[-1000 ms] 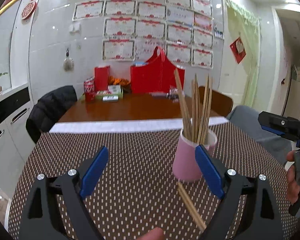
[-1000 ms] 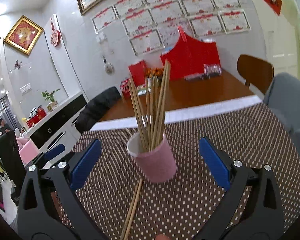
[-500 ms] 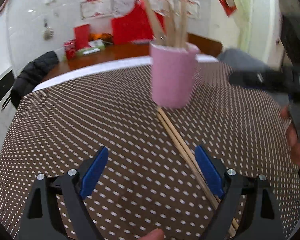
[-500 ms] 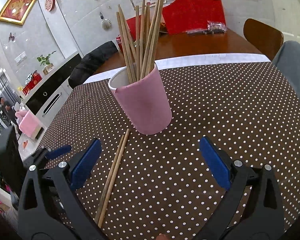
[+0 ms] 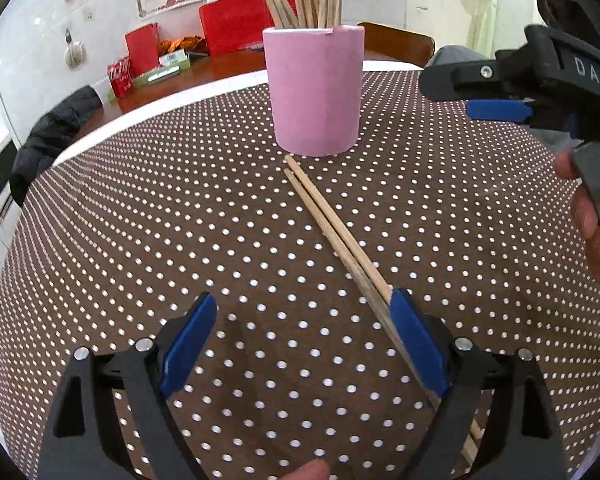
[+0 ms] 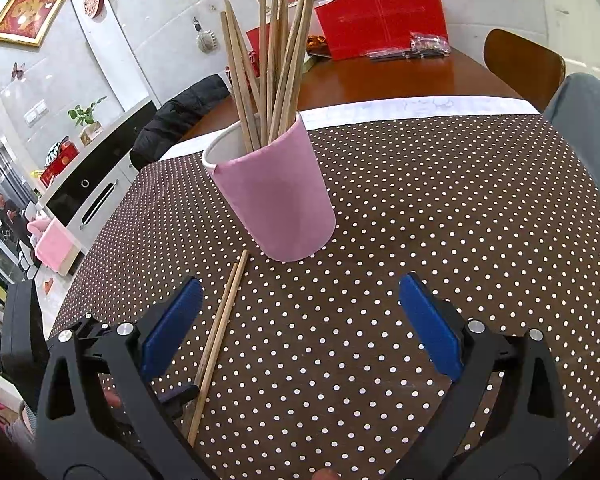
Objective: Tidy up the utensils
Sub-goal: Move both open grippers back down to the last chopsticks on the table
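A pink cup (image 5: 315,92) holding several wooden chopsticks (image 6: 274,72) stands on the dotted brown tablecloth (image 5: 180,220); it also shows in the right wrist view (image 6: 276,204). Two loose chopsticks (image 5: 332,228) lie side by side on the cloth just in front of the cup, also in the right wrist view (image 6: 220,328). My left gripper (image 5: 304,336) is open, low over the cloth, its right pad (image 5: 416,344) against the near part of the pair. My right gripper (image 6: 300,316) is open and empty, just right of the pair; it also shows at the upper right of the left wrist view (image 5: 496,110).
A wooden table (image 6: 400,76) beyond the cloth carries a red folder stand (image 6: 380,20), boxes and a can (image 5: 120,76). A chair with a black jacket (image 5: 48,140) stands at the left, a wooden chair (image 6: 520,64) at the right. Cabinets (image 6: 96,196) line the left.
Both grippers have tilted down and moved closer to the cloth. My left gripper has come down beside the loose chopsticks, its right pad now against them. Both stay open.
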